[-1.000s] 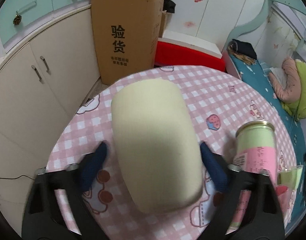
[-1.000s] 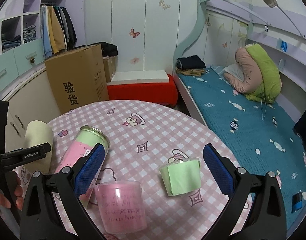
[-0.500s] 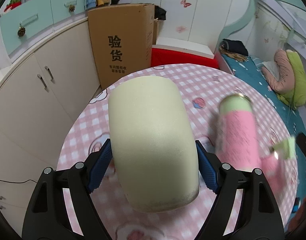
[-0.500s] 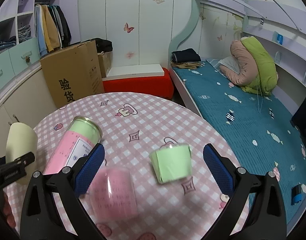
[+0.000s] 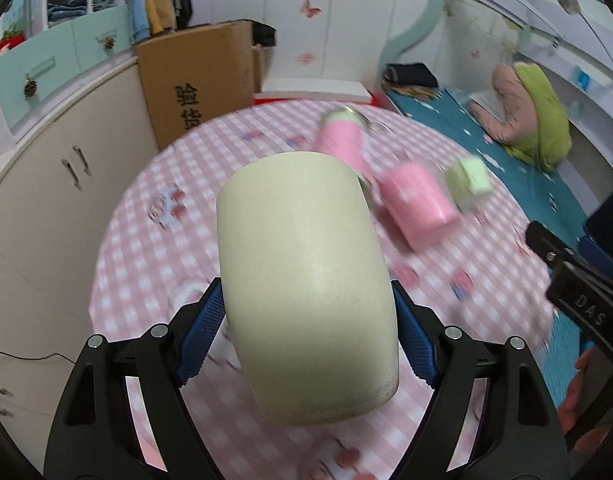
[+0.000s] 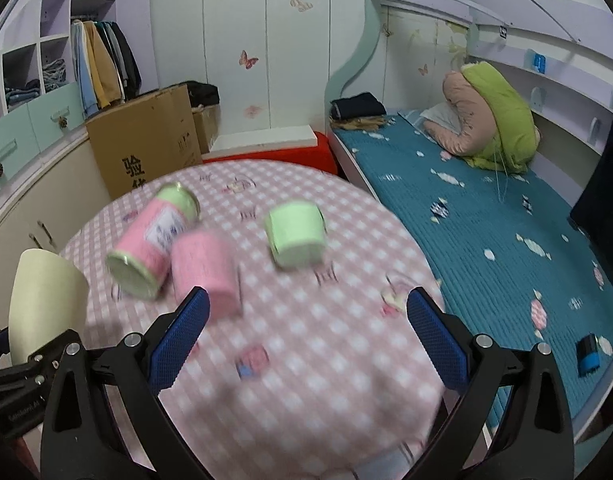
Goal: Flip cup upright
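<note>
Left wrist view shows the left gripper (image 5: 306,336) clamped across the cream cup (image 5: 306,280), lifted off the checked table (image 5: 146,240) for turning, while at 3 o'clock the right gripper (image 6: 306,332) waits apart, empty.

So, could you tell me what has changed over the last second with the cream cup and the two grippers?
The left gripper, open around the cream cup a second ago, has shut on it and lifted it off the table, still tilted. The right gripper stayed open and empty, drawn back a little. The tin, pink cup and green cup appear to be where they were.
</note>
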A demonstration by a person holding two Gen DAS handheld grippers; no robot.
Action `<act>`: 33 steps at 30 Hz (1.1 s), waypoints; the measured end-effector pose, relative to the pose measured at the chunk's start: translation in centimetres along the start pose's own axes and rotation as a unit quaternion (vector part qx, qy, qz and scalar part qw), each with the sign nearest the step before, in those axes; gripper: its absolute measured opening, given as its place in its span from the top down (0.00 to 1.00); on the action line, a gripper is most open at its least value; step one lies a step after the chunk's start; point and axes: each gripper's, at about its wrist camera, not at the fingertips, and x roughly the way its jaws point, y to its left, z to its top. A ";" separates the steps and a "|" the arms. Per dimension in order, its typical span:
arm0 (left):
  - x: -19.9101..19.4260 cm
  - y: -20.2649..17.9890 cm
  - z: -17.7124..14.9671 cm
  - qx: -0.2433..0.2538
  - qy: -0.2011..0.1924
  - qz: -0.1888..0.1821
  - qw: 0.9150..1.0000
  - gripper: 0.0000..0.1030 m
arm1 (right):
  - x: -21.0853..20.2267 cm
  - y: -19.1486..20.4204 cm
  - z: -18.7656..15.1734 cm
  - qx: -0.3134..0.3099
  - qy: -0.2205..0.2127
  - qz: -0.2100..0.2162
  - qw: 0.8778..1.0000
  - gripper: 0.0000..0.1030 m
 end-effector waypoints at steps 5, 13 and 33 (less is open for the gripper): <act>0.3 -2.1 -1.9 0.015 0.017 -0.010 1.000 0.22 | -0.1 -1.1 -2.1 0.005 0.016 -0.007 1.000 0.07; 2.1 -2.9 -3.4 0.011 0.047 -0.014 0.999 0.22 | 0.8 -2.3 -3.8 0.012 0.036 -0.006 0.999 0.07; -5.1 -0.1 -0.7 0.003 -0.043 -0.075 0.996 0.16 | -2.8 -1.4 -1.9 0.020 0.026 0.074 0.997 0.07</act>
